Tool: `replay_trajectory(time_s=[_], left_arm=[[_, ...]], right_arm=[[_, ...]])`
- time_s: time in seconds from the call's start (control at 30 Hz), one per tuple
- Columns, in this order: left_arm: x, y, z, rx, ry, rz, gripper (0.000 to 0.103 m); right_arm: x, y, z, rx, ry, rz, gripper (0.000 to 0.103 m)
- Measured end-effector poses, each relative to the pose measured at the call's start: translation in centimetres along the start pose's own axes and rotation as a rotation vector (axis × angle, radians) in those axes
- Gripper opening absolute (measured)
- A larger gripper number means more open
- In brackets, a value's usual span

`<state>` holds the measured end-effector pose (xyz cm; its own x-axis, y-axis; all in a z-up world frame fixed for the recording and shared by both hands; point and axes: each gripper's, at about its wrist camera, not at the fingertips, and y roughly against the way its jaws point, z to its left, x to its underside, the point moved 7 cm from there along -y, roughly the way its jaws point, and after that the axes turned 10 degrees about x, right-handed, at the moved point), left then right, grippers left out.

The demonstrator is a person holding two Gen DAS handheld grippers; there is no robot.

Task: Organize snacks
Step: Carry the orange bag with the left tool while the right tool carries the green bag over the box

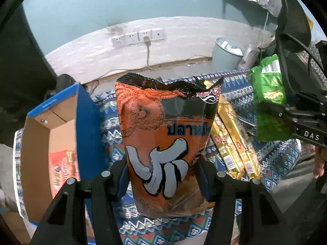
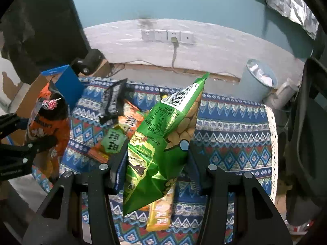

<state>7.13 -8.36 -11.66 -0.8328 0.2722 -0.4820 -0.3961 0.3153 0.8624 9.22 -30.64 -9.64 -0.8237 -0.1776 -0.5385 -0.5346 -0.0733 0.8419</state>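
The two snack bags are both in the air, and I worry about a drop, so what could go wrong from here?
1. The left gripper pinches the orange squid bag low down, so its tall top could flop or slip.
2. The right gripper holds the green bag tilted; it might slide out.
3. The cardboard box has a narrow opening with a red packet inside, so a bag could catch on its wall.
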Motion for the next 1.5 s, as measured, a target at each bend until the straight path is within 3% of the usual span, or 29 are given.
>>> replay_trajectory(time_s=[0.7,1.5], left_arm=[[-0.1,5.6,5.9,-0.107,0.052,-0.115,0.057],[2.8,8.8,15.6,-0.161,0.218,-0.157,0.057]], right_arm=[[-3.9,2.7,6.4,-0.085,0.040,-0.087,0.050],[-8.2,3.4,18.9,-0.220,0.161,-0.107,0.050]])
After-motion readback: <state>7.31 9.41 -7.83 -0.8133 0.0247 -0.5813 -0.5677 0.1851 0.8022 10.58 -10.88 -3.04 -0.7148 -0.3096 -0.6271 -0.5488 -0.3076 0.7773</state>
